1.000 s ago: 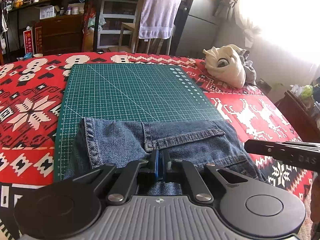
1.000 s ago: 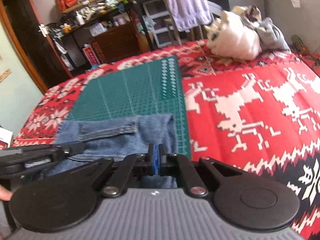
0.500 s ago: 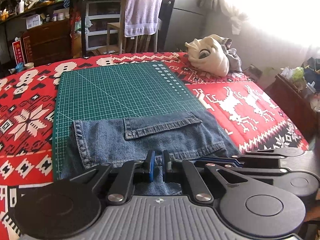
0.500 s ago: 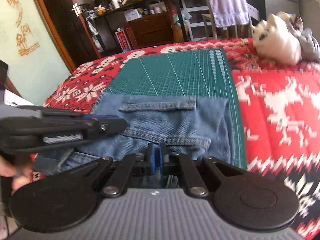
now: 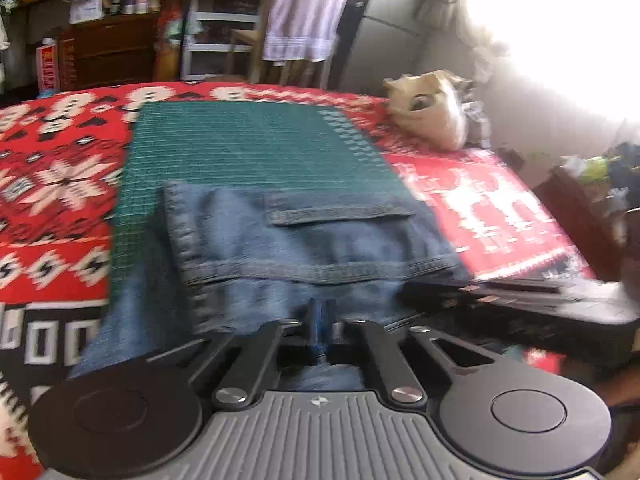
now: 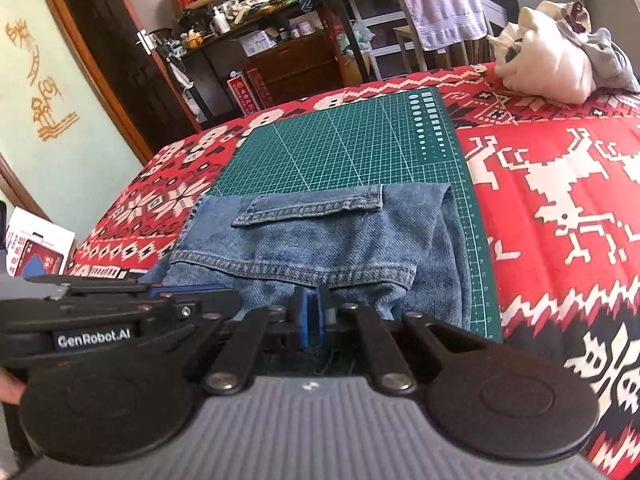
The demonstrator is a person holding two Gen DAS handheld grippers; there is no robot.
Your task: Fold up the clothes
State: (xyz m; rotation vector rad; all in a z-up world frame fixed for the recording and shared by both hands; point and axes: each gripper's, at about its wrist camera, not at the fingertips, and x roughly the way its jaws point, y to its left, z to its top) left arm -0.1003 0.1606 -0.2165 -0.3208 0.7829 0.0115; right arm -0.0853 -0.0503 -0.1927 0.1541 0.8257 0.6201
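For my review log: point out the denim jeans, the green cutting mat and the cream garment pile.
denim jeans (image 6: 320, 248), right wrist view, pocket panel.
green cutting mat (image 6: 344, 148), right wrist view, bare grid.
cream garment pile (image 6: 548, 68), right wrist view, front bulge.

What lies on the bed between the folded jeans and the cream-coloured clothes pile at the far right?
Only bare surface: between the jeans and the clothes pile lie the green cutting mat and red patterned blanket, shown clearest in the right wrist view.

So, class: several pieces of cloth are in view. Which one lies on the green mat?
The jeans. They lie folded on the mat; the white bundle sits on the red cover, and the towel hangs over a chair.
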